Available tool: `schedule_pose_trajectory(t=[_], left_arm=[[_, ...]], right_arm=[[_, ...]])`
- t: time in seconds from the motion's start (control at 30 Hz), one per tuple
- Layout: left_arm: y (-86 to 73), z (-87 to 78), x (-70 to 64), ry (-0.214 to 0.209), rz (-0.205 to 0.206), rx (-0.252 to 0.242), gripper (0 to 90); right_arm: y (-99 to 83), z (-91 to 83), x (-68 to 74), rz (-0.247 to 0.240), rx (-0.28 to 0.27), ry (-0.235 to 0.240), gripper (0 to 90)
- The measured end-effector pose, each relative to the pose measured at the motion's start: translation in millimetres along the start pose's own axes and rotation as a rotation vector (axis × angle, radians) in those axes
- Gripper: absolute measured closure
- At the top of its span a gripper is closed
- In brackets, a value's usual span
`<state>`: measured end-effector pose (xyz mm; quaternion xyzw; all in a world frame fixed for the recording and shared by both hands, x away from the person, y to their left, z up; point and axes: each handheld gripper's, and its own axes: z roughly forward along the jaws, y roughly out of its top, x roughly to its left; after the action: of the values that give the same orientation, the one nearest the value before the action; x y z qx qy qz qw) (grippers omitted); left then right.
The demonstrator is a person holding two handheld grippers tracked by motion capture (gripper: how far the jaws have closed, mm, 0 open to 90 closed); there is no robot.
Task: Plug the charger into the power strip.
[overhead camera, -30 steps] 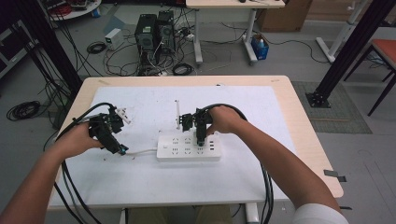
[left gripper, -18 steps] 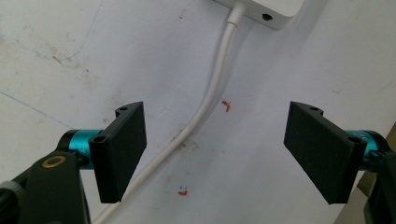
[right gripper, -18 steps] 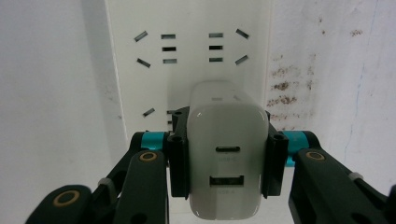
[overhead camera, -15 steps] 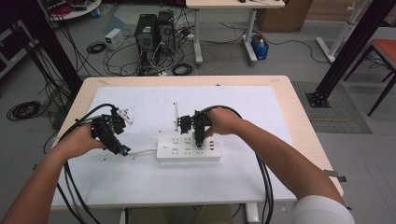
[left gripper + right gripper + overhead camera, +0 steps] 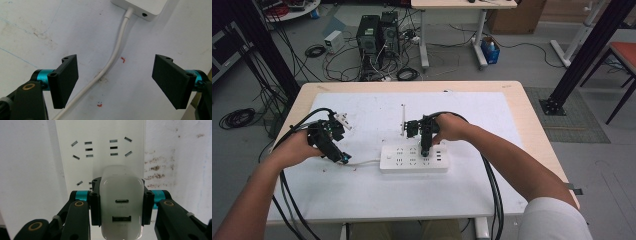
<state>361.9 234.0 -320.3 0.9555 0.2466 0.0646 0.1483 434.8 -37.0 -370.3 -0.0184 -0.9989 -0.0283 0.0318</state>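
A white power strip (image 5: 413, 158) lies in the middle of the white table, its sockets (image 5: 100, 147) facing up. My right gripper (image 5: 425, 148) points down over the strip's right half, shut on a white USB charger (image 5: 121, 207) whose far end meets the strip's face. The strip's white cable (image 5: 113, 58) runs left from its end (image 5: 142, 8). Over that cable hangs my left gripper (image 5: 115, 82), wide open, with the cable passing between its pads (image 5: 66, 80) untouched. In the high view the left gripper (image 5: 339, 156) sits left of the strip.
A small white plug (image 5: 343, 120) lies on the table behind the left hand. A thin white upright piece (image 5: 402, 120) stands behind the strip. Black cables trail from both grippers off the front edge. Computers (image 5: 377, 37) and cables lie on the floor beyond the table.
The right gripper has moved slightly lower onto the strip with the charger. The left hand has barely shifted.
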Motion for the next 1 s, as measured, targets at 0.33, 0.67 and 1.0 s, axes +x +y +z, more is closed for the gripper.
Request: schedule_pose_trajectory(t=[0.33, 0.67, 1.0], left_arm=[[1.4, 1.3, -1.0, -0.003, 0.001, 0.000, 21.3], [-3.0, -1.8, -1.4, 0.004, -0.012, -0.010, 21.3], [-3.9, -0.1, -5.7, 0.005, -0.009, -0.031, 21.3]], right_arm=[[0.7, 3.4, 11.8, -0.038, 0.015, -0.072, 62.8], [-2.1, 6.8, 0.2, -0.014, -0.008, -0.011, 62.7], [-4.7, 9.8, 12.9, -0.066, -0.014, -0.087, 39.7]])
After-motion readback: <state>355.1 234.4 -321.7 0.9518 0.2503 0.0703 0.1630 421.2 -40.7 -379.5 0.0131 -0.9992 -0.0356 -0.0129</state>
